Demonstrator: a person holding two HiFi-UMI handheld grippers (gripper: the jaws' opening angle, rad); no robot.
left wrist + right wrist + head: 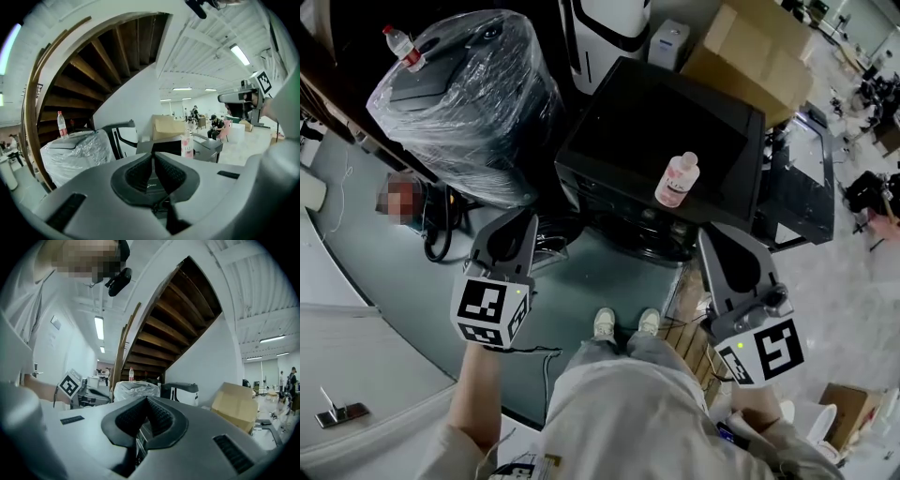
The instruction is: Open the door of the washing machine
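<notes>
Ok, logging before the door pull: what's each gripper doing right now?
Left gripper: closed, holding nothing.
Right gripper: closed, holding nothing.

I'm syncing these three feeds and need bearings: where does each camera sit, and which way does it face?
Head view: on the person's head, aimed steeply down at the washing machine and pink bottle; legs, shoes, left gripper and right gripper show.
Left gripper view: on the left gripper, looking about level past its fingers at the washing machine; right gripper at right.
Right gripper view: on the right gripper, facing the staircase; left gripper at left.
Shared: all show the wrapped bundle and cardboard box.
</notes>
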